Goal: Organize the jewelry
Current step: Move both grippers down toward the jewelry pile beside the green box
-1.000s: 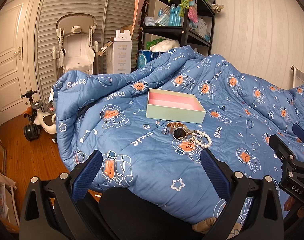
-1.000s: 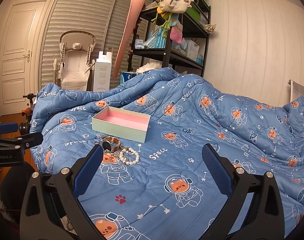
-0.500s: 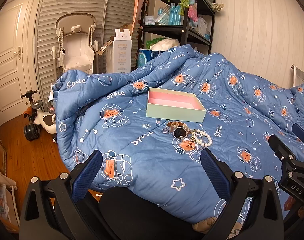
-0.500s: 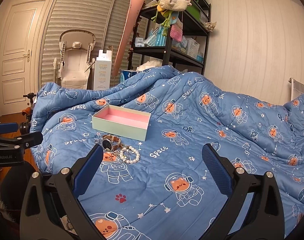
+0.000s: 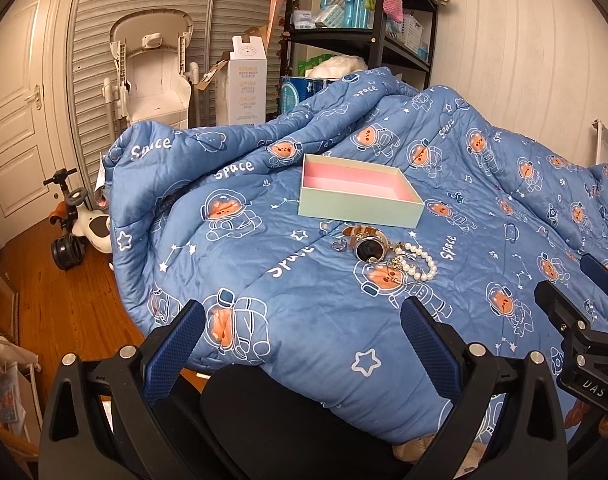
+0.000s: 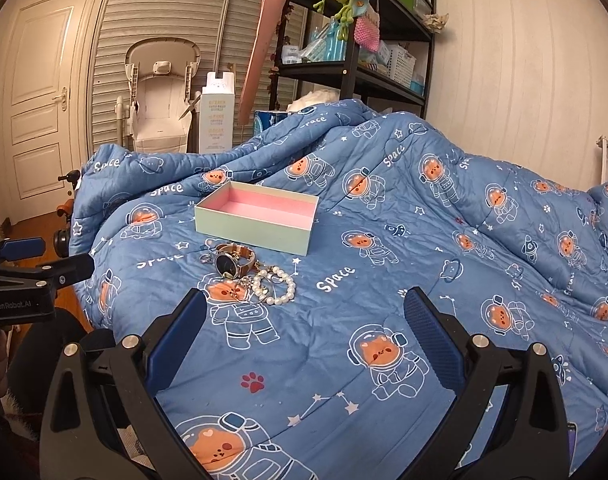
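Both jaws wide, empty. I'd take the pearl bracelet point(image 6: 275, 289) first with the right gripper point(image 6: 304, 328), low approach, then into the box point(image 6: 260, 222).

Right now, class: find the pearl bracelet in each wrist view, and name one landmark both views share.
Left wrist view: the pearl bracelet lies right of centre on the blue quilt, nearer the camera than the box.
Right wrist view: the bracelet lies left of centre.
Shared landmark: the green box with pink lining.
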